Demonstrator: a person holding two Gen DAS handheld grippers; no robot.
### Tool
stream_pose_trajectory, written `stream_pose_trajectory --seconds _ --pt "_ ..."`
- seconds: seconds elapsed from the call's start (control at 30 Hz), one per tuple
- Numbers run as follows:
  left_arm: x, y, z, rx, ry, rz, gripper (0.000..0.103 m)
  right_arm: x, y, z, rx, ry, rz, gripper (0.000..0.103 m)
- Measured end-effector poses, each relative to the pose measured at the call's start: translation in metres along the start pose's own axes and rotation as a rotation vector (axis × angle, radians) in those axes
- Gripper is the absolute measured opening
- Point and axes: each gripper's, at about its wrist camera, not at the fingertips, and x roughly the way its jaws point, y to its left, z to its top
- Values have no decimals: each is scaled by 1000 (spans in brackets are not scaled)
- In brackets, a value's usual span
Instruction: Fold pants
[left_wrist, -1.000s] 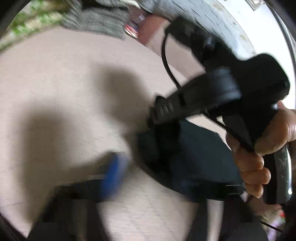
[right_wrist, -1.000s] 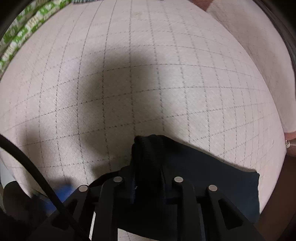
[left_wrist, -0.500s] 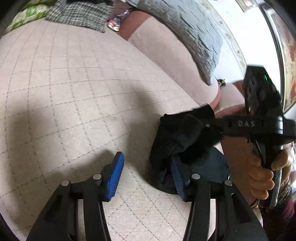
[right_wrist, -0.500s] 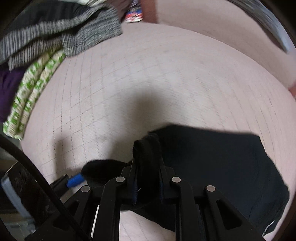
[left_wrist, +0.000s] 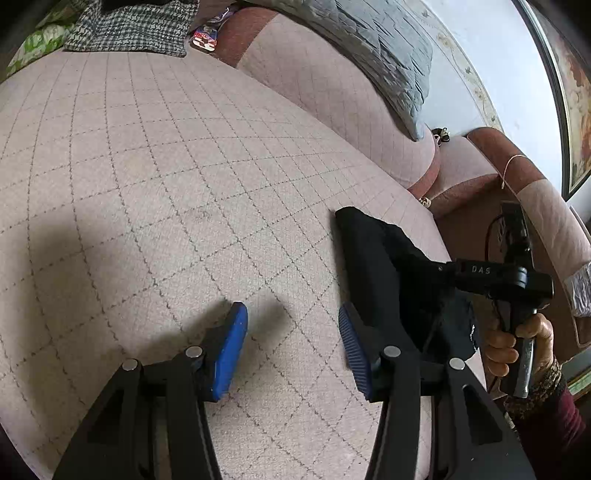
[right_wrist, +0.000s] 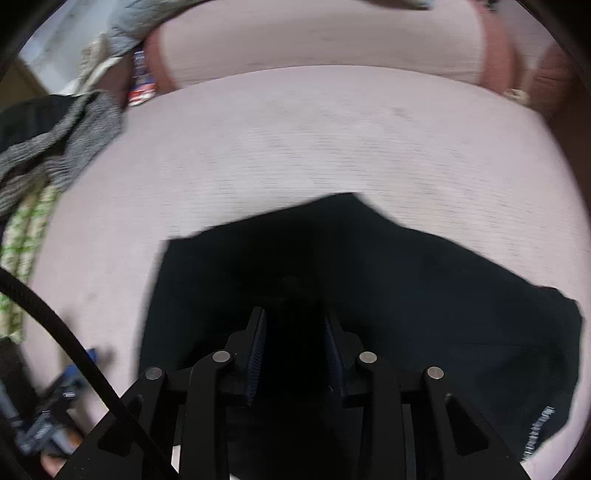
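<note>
1. Left wrist view: the left gripper (left_wrist: 291, 336) points down at a pale pink quilted cushion (left_wrist: 155, 192) crossed by a dark grid of stitching. Its 2 blue-padded fingers (left_wrist: 231, 347) stand apart with only bare cushion between them, so it is open and grips nothing.
2. The dark pants (left_wrist: 373, 266) lie folded near the cushion's right edge, just beyond the right-hand blue pad; whether that pad touches the cloth I cannot tell.
3. The right gripper (left_wrist: 417, 264) reaches in from the right over the pants, held by the person's right hand (left_wrist: 517, 343) with a dark red sleeve below it. Its tips are lost against the black cloth here.
4. At the cushion's far edge lie a houndstooth cloth (left_wrist: 133, 26) and a green-patterned cloth (left_wrist: 40, 40). A grey quilted pillow (left_wrist: 373, 48) rests on the backrest.
5. Right wrist view, blurred: the right gripper (right_wrist: 295, 332) points steeply down onto the pants (right_wrist: 424, 280), which spread as a flat dark shape toward the cushion's near right side.
6. Its jaws are opening; dark cloth fills the gap, but I cannot tell whether the pads press on it.
7. A black cable (right_wrist: 62, 328) crosses the lower left, with grey cloth (right_wrist: 55, 151) at the cushion's left edge.
</note>
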Motion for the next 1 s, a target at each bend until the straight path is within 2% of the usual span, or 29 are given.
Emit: stream_pose_trajectory --seconds 0.1,0.17,0.27,0.33,0.4,0.53,0.63,0.73,0.83,1.0 --pt "1 1 0 -5 2 -2 51 -22 -15 -3 58 -71 -29 33" --pt "3 -1 2 -8 2 -3 51 -46 -16 -7 75 -144 6 33" --pt "3 1 -1 3 4 2 51 -62 -1 -11 74 -162 166 33" --pt "5 -3 0 19 5 14 52 -54 13 -16 77 -111 329 33" --pt "5 -6 -1 30 5 22 52 -40 22 -24 95 -73 383 33" --pt "1 -3 -2 31 5 24 52 -7 12 -45 178 -25 345 33" --pt "0 -1 -1 24 8 21 52 -5 -12 -71 281 -66 392 33" --pt "1 -1 -1 30 12 22 54 -13 -38 -82 362 -110 401 33" --pt "1 -6 -3 57 12 37 55 -31 -49 -81 390 -157 349 36" --pt "2 -12 -6 93 8 55 56 -41 -34 -47 348 -180 454 36"
